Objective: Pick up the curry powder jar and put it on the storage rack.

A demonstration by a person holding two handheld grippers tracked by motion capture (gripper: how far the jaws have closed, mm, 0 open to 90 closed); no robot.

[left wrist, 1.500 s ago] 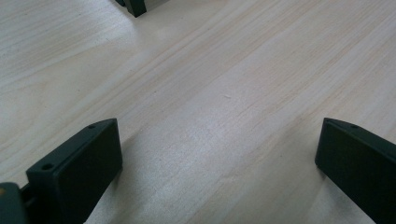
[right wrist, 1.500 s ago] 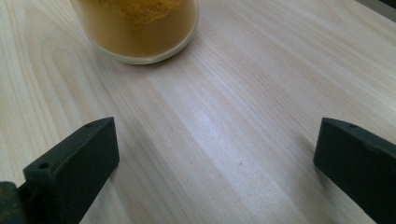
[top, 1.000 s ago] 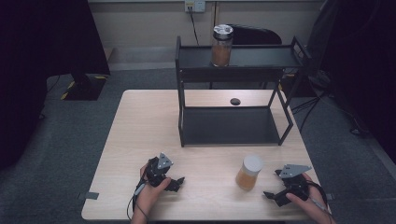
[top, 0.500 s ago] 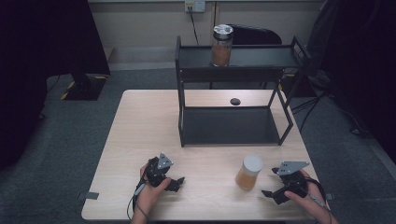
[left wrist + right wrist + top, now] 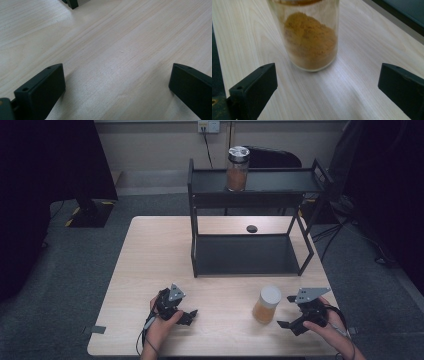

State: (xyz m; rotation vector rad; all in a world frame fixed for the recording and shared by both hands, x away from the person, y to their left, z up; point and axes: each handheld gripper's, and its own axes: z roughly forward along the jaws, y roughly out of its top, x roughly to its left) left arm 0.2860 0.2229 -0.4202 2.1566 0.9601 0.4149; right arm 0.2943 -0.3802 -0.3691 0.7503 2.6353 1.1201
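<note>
Two jars, one rack, a pair of hand-held tools. Nearest the front edge of the table point(image 5: 150, 260): a glass jar point(image 5: 266, 304) with a white lid, upright on the bare wood, part-filled with orange-brown powder, just ahead of the black two-tier rack point(image 5: 250, 200). Close beside it, on the person's right: the right gripper point(image 5: 286, 311), held low over the tabletop and pointed at the jar, jaws spread wide and holding nothing. Lined up that way, by the look of it, to take the jar round its lower body, where the glass is straight and the weight of the powder sits. Seen along those jaws in the right gripper view: the jar point(image 5: 312, 37) centred in the gap but beyond the tips, apart from both, with wood showing on either side. Judged from that, an approach not yet finished and no grasp made.

Across the table, well apart from the jar: the left gripper point(image 5: 190, 316), resting low near the edge in the person's hand, likewise open and empty, with bare wood between its jaws point(image 5: 116, 82) and a foot of the rack point(image 5: 72, 3) far off at the top. Parked there, probably, to leave the right side room.

Up on the rack's top shelf: a second jar point(image 5: 238, 168), silver-lidded, similar contents, hinting at where the lower one belongs. Behind the rack, on the table: a small dark round thing point(image 5: 251, 228), too small to identify.
</note>
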